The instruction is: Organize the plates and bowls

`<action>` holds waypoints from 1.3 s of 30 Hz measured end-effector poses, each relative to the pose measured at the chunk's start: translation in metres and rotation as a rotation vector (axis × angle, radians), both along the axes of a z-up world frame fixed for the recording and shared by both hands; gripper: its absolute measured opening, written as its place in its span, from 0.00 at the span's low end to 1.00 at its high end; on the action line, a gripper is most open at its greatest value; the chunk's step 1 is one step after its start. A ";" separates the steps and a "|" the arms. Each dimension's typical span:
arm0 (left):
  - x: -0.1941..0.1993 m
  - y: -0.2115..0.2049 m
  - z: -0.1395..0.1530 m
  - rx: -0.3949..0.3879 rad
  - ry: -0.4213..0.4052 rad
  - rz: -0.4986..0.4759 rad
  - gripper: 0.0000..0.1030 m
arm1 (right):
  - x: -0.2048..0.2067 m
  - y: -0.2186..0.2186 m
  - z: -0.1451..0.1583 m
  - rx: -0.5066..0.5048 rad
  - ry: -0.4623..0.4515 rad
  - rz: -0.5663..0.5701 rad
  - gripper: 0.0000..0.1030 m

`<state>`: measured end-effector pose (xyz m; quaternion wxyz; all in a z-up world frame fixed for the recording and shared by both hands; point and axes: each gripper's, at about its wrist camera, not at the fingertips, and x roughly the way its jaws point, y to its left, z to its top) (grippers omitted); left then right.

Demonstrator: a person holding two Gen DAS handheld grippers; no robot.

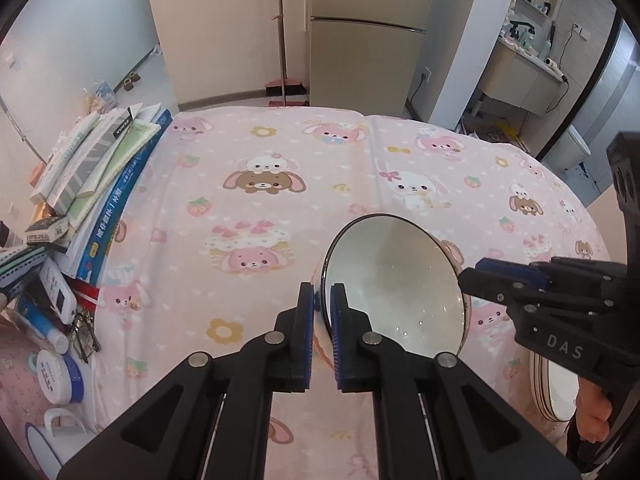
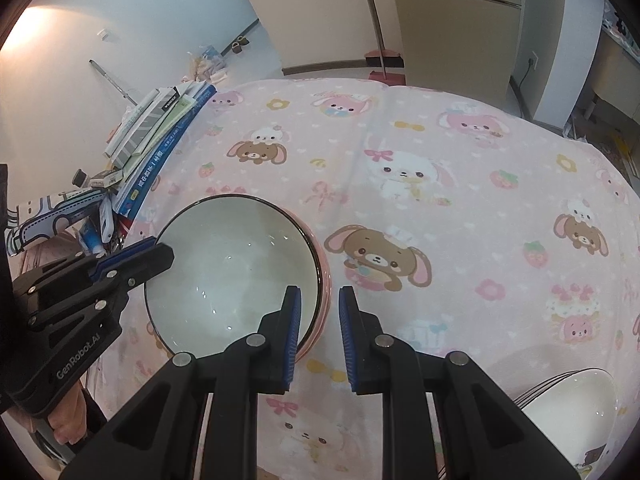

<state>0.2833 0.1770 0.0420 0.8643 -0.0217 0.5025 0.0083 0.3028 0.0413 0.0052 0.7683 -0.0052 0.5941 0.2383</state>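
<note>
A white bowl (image 1: 396, 280) with a dark rim and pink outside sits tilted over the pink cartoon tablecloth (image 1: 280, 184). My left gripper (image 1: 322, 312) is shut on its near rim, one finger inside and one outside. In the right wrist view the same bowl (image 2: 232, 268) lies left of centre, with the left gripper (image 2: 160, 256) on its left rim. My right gripper (image 2: 319, 320) is open beside the bowl's right rim, its left finger over the rim's edge. It shows in the left wrist view (image 1: 472, 280) at the bowl's right side. A stack of white plates (image 2: 568, 412) lies at lower right.
A pile of books and boxes (image 1: 100, 168) lines the table's left edge, with bottles, jars and glasses (image 1: 60, 344) below it. The plate stack (image 1: 556, 388) shows at the left wrist view's right edge. A broom (image 1: 284, 60) and fridge (image 1: 364, 32) stand behind.
</note>
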 end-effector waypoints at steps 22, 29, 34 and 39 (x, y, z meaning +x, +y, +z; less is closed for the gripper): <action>0.009 0.009 -0.004 -0.117 0.024 -0.017 0.69 | 0.006 -0.009 -0.003 0.067 -0.058 -0.095 0.82; 0.030 0.025 -0.044 -0.173 0.137 0.076 0.69 | 0.022 -0.017 -0.033 0.110 0.095 -0.156 0.78; 0.038 0.025 -0.068 -0.258 0.222 0.077 0.40 | 0.028 -0.020 -0.061 0.230 0.225 -0.189 0.49; 0.038 0.027 -0.071 -0.343 0.221 0.083 0.34 | 0.026 -0.014 -0.082 0.279 0.307 -0.203 0.46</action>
